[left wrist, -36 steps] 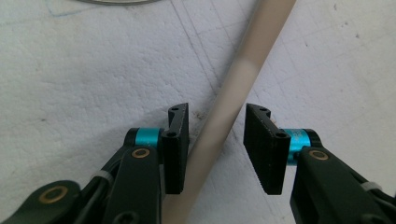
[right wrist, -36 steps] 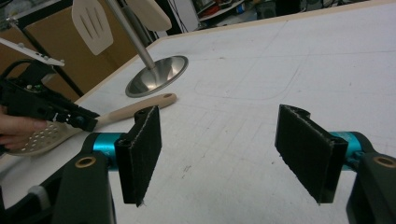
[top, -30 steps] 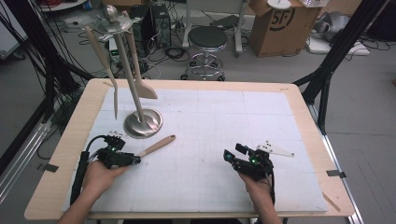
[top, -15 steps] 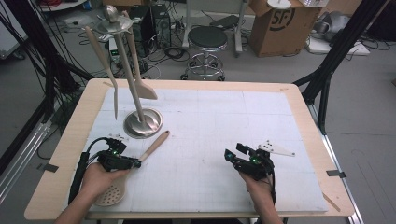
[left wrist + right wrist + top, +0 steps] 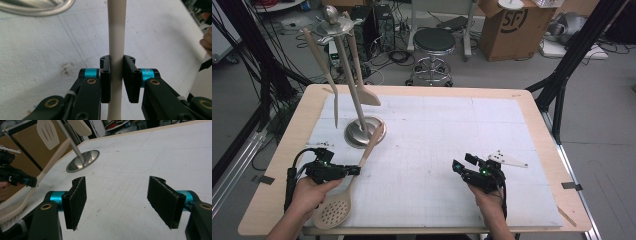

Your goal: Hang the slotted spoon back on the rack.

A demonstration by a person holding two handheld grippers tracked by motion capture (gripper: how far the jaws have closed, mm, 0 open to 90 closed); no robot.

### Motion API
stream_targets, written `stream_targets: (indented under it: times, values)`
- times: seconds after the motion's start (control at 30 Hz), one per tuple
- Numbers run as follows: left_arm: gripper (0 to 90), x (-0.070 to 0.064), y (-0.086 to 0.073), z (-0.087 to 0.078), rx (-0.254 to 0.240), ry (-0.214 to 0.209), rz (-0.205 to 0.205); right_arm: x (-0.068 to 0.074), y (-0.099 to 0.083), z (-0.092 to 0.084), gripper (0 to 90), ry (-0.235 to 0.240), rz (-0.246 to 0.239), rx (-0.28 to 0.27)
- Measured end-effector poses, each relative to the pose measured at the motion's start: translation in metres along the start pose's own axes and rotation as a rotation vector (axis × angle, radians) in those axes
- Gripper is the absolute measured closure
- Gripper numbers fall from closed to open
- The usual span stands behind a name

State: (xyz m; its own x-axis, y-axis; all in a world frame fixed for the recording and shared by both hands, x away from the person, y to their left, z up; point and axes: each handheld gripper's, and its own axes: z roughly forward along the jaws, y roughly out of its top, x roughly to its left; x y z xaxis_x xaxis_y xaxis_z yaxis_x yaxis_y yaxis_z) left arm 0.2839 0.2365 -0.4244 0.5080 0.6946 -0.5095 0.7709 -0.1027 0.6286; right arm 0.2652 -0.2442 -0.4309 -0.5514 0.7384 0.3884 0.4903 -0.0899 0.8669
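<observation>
Pale wood, stiff and light: that is how the slotted spoon (image 5: 348, 185) reads in the high view, its perforated bowl at the near edge of the tabletop (image 5: 532, 107) and its long handle slanting up toward the steel base of the utensil stand (image 5: 362, 131). The left tongs (image 5: 353, 170) have just been closing and now sit clamped on the handle about midway along. A grip nearer the bowl would likely balance better, since the bowl end is the heavier and could swing the spoon down. The right tongs (image 5: 457, 166) rest well apart on the white mat, holding nothing.

In the left gripper view, the handle (image 5: 115, 47) runs straight up between the two black pads, which press on it from both sides. The smooth, rounded wood may twist in the grip if lifted fast.

In the right gripper view, the right tongs (image 5: 116, 200) stand wide open over bare mat. Farther off, the left tongs (image 5: 33, 182) hold the spoon's handle, with the stand's base (image 5: 83, 161) and a hanging slotted turner (image 5: 47, 131) behind.
</observation>
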Motion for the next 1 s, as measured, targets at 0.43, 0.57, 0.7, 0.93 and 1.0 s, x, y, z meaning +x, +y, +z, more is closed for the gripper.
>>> stream_targets:
  times: [0.43,0.57,0.7,0.93,1.0]
  values:
    - [77.6,-0.007,-0.005,0.011,-0.057,0.038,0.053,-0.001,0.0,0.0,31.6,-0.002,0.002,0.003]
    - [77.6,-0.011,-0.005,0.027,0.002,0.078,0.07,-0.001,0.0,0.0,31.6,-0.002,0.005,0.0]
    - [77.6,-0.014,-0.004,0.037,0.058,0.127,0.083,-0.001,0.0,-0.002,31.6,-0.001,0.01,-0.003]
    - [77.4,-0.02,-0.002,0.044,0.108,0.188,0.147,-0.002,0.0,-0.002,31.6,0.0,0.007,-0.007]
    - [77.2,-0.021,-0.003,0.046,0.112,0.196,0.162,-0.001,0.0,-0.003,31.6,0.003,0.009,-0.008]
